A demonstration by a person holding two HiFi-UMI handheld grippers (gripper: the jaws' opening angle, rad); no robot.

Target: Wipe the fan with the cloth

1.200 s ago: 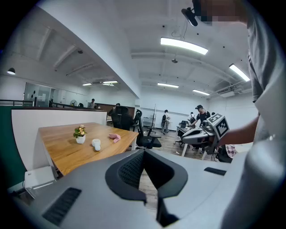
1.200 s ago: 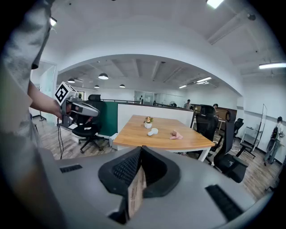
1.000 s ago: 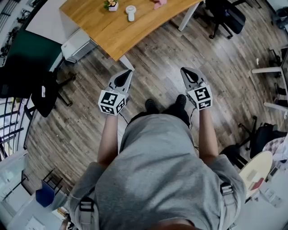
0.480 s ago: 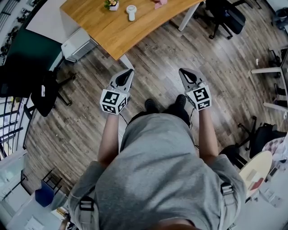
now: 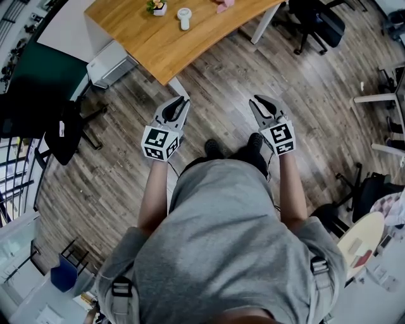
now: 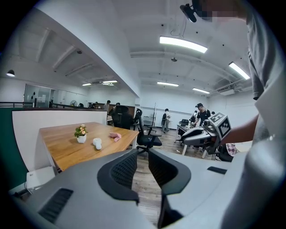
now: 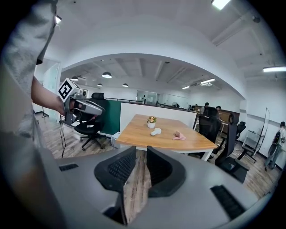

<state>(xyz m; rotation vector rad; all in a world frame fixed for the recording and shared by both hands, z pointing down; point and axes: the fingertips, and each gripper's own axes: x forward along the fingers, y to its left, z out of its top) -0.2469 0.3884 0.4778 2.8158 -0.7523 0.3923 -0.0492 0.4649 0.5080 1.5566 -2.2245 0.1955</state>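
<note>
The small white fan [image 5: 183, 17] lies on the wooden table [image 5: 152, 47] far ahead, between a potted plant [image 5: 155, 6] and the pink cloth [image 5: 223, 4]. Both grippers hang over the wood floor, well short of the table. My left gripper [image 5: 179, 102] and right gripper [image 5: 261, 102] have just been opening; each shows a narrow gap with nothing in it. The left gripper view has the fan [image 6: 97, 143], the cloth [image 6: 115, 136] and its own gripper [image 6: 143, 154]. In the right gripper view the fan [image 7: 155, 131] and cloth [image 7: 178, 136] lie beyond that gripper [image 7: 141, 152].
A white box [image 5: 109, 63] stands on the floor by the table's left end, beside a green partition [image 5: 41, 79]. Black office chairs [image 5: 63, 130] [image 5: 316, 22] stand on either side. More desks and chairs fill the right [image 5: 380, 136]. People stand far off [image 6: 201, 114].
Both grippers' jaws, shut in the earlier frames, now stand slightly apart. The hands have barely shifted.
</note>
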